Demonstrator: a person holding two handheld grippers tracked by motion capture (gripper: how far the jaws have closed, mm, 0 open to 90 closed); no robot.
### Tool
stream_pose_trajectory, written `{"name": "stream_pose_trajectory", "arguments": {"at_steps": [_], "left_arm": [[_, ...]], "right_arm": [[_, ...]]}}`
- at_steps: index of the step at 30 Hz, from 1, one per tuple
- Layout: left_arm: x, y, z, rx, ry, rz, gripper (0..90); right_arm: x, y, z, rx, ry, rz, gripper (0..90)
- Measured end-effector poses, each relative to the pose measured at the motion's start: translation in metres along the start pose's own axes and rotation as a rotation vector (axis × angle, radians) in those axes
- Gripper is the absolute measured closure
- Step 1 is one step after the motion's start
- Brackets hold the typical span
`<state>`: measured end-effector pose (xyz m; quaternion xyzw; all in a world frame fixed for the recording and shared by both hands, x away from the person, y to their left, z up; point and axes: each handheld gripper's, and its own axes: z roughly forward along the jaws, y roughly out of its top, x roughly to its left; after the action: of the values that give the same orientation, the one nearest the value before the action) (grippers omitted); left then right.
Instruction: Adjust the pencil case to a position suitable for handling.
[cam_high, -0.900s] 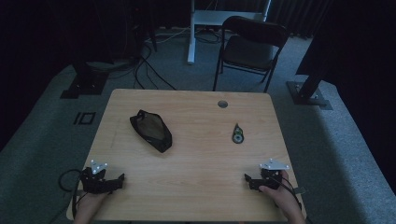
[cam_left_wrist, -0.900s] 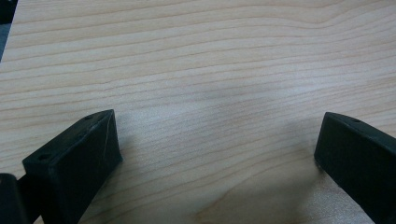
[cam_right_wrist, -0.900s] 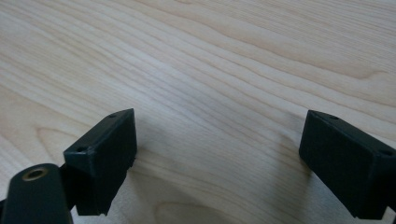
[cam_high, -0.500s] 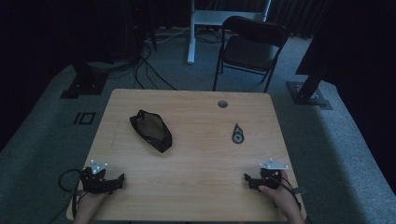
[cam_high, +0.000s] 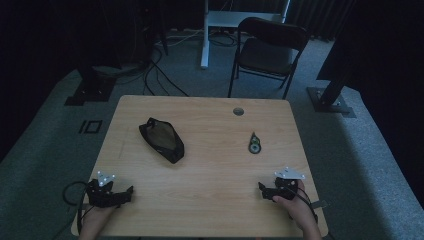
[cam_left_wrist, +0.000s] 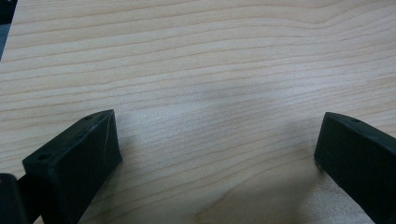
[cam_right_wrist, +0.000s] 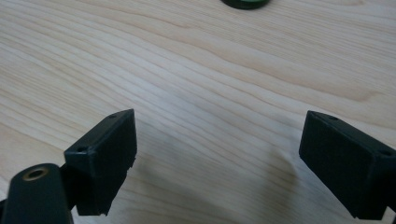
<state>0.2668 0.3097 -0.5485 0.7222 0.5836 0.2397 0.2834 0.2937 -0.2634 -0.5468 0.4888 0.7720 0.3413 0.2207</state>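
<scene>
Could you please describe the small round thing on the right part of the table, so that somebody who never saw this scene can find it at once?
Start at the wooden table and go to its right half, just below the round hole near the far edge. There lies a small dark disc with a green ring. It is far smaller than the black pouch on the left.

Bare wood across the near table (cam_high: 215, 200). Farther out, black pouch (cam_high: 162, 140) left, small round tool (cam_high: 255, 145) right, open lane between.
</scene>
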Motion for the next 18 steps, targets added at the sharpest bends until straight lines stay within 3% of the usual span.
{"name": "stream_pose_trajectory", "arguments": {"at_steps": [18], "left_arm": [[0.0, 0.0, 0.0, 0.0, 0.0, 0.0, 0.3]], "right_arm": [[0.031, 0.022, 0.019, -0.026, 0.071, -0.041, 11.5]]}}
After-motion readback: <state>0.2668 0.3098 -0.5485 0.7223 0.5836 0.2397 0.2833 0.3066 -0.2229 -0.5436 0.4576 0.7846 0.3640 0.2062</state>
